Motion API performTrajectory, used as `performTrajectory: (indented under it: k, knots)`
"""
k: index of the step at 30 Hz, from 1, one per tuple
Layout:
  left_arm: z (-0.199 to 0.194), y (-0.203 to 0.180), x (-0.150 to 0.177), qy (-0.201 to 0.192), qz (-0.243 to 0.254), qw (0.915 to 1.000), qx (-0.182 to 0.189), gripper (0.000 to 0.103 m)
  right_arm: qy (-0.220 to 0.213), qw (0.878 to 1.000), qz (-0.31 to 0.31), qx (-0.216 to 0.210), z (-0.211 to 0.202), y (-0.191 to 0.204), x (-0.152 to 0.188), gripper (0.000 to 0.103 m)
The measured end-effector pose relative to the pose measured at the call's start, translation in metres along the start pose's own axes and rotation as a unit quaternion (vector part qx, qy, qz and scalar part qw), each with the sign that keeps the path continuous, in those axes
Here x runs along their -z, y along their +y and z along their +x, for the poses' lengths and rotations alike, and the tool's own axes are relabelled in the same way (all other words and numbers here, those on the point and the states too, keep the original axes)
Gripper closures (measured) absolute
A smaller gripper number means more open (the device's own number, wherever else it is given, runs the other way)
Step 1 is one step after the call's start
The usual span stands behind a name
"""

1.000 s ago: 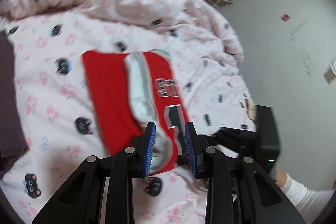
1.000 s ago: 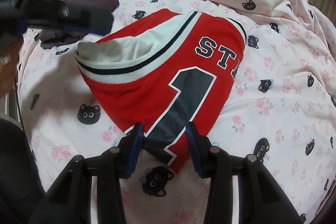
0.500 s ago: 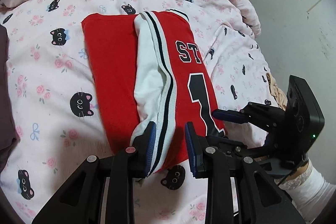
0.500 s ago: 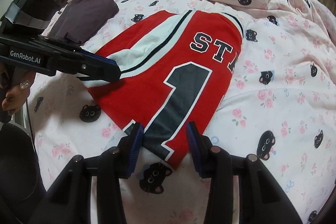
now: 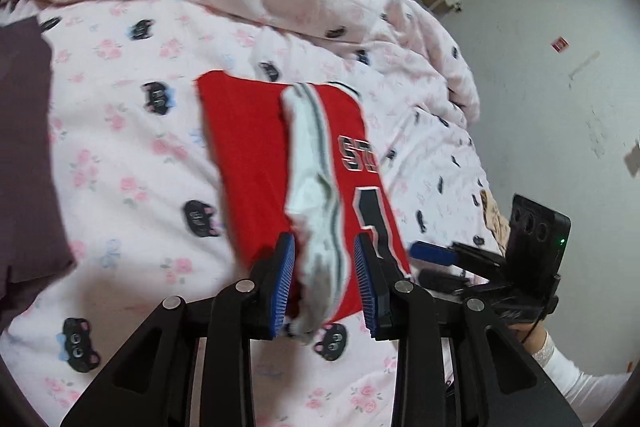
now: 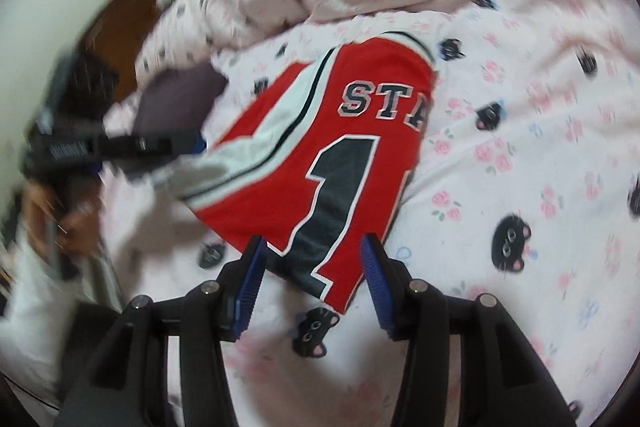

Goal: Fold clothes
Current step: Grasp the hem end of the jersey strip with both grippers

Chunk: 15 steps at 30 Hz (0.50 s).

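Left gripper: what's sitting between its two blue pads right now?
In the left wrist view, the red jersey's white striped trim edge lies between the opening left gripper's pads, which aren't pressing it.

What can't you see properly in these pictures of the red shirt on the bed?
- Red jersey: in the right wrist view its lettering runs under a fold, so the whole word is hidden.
- Left gripper: badly blurred in the right wrist view.
- Dark cloth: cut off by the left wrist picture's edge.
- Right gripper: jaws opening around the hem; contact unclear.
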<state>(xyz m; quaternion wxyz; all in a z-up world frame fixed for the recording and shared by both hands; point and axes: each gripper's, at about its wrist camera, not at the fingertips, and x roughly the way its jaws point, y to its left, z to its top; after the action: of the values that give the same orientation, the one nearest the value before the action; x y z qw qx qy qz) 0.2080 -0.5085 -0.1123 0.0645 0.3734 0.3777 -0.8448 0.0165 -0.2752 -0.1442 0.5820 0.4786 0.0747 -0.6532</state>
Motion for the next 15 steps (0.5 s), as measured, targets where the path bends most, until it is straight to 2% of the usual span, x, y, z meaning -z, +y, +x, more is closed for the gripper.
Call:
performTrajectory:
  k: [3,7,12,14,15]
  knots:
    - [0.004,0.008,0.001,0.008,-0.006,0.9999,-0.008,0.076,-0.007,0.995,0.079,-0.056,-0.004,-0.026,0.001,0.051]
    - [0.012,0.01,0.004,0.02,-0.005,0.9997,-0.015,0.076,-0.006,0.983,0.155,-0.102,0.0,-0.051,0.005,0.05]
    - [0.022,0.02,0.008,0.039,-0.014,0.9983,-0.041,0.075,0.008,0.976,0.177,-0.128,0.015,-0.057,0.004,0.05]
    - [0.024,0.026,0.008,0.041,-0.021,0.9979,-0.047,0.066,0.01,0.974,0.181,-0.133,0.022,-0.057,0.002,0.05]
    - [0.025,0.029,0.009,0.041,-0.028,0.9977,-0.045,0.065,0.011,0.974,0.183,-0.135,0.026,-0.057,0.0,0.05]
